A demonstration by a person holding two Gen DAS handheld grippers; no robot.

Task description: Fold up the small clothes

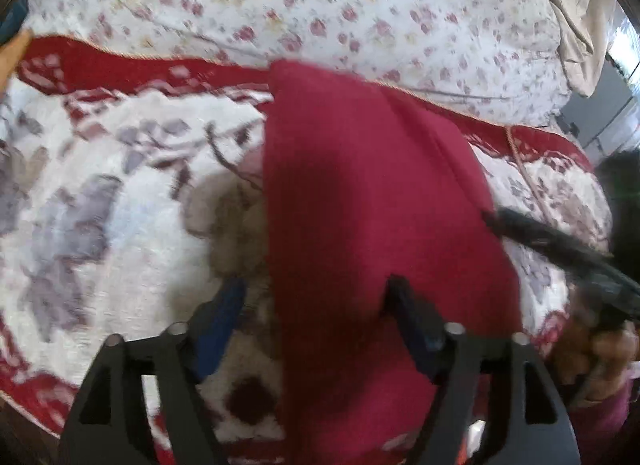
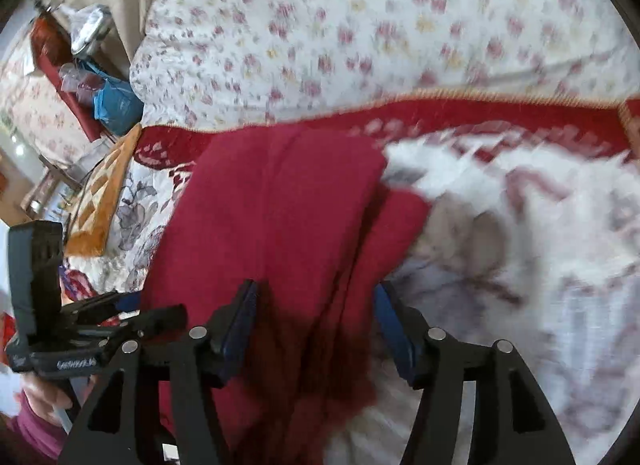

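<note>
Bedding is filling both views: a white quilt with small pink flowers is lying at the far side, and nearer a white blanket with grey leaves and a red border is covering the surface. Across that blanket a dark red garment is lying in long folds, running from the red border toward both cameras. The left gripper is standing spread, one finger on bare blanket and the other against the cloth, with the garment's edge passing between them. The right gripper is likewise spread wide, the red cloth lying loosely between its fingers and nothing pinched. At the left of the right wrist view an orange patterned cushion is resting on the blanket
</note>
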